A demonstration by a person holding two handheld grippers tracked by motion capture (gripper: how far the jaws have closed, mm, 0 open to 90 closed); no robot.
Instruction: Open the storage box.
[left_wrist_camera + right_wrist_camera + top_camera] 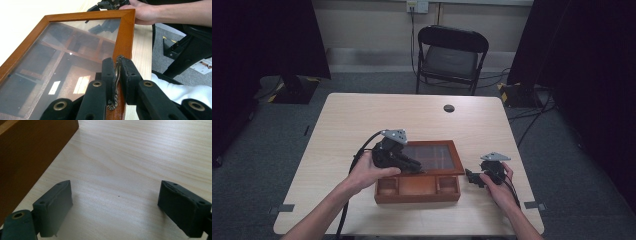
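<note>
A brown wooden box [417, 192] stands near the table's front edge, with small compartments showing at its front. Its glass-paned lid [432, 156] is tilted up. My left gripper [412, 165] is shut on the small brass handle [117, 75] on the lid's front frame [125, 32]; in the left gripper view the left gripper [117, 65] pinches that handle from both sides. My right gripper [469, 176] rests on the table just right of the box. In its own view the right gripper [116, 195] is open with bare tabletop between the jaws, and the box wall [25, 157] is at left.
The light wood table [362, 120] has a dark round hole [449, 108] near its far edge. A black folding chair [452, 55] stands behind the table. Cables lie on the grey floor at right. Bare tabletop lies left of and behind the box.
</note>
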